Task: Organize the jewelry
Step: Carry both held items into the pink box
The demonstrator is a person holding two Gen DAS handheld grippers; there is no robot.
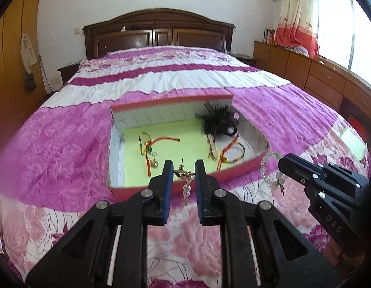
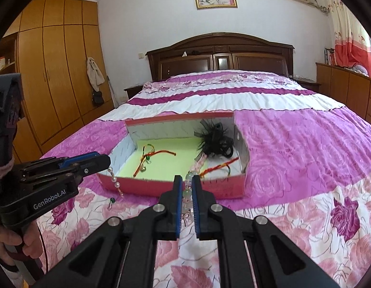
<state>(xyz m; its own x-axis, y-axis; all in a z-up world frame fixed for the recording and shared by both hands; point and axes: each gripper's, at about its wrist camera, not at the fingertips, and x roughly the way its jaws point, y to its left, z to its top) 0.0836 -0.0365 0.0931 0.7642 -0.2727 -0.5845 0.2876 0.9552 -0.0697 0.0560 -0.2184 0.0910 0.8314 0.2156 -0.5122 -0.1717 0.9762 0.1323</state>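
Observation:
A red cardboard box (image 1: 229, 174) with a pale green lining lies on the bed; it also shows in the right wrist view (image 2: 161, 187). Inside lie two red-orange cord bracelets (image 1: 151, 146) (image 1: 231, 152), a black feather hairpiece (image 1: 217, 120) and a pale hair clip (image 1: 212, 146). My left gripper (image 1: 184, 171) is shut on a gold earring with a pearl dangle (image 1: 186, 187), held over the box's near wall. My right gripper (image 2: 187, 184) is shut on a pale green bead bracelet (image 2: 188, 195), held just in front of the box; the bracelet shows in the left wrist view (image 1: 273, 168).
The box rests on a pink and white floral bedspread (image 2: 305, 144). A dark wooden headboard (image 2: 221, 55) stands at the back. A wardrobe (image 2: 53, 72) is on the left and low cabinets (image 1: 317, 72) are on the right under a window.

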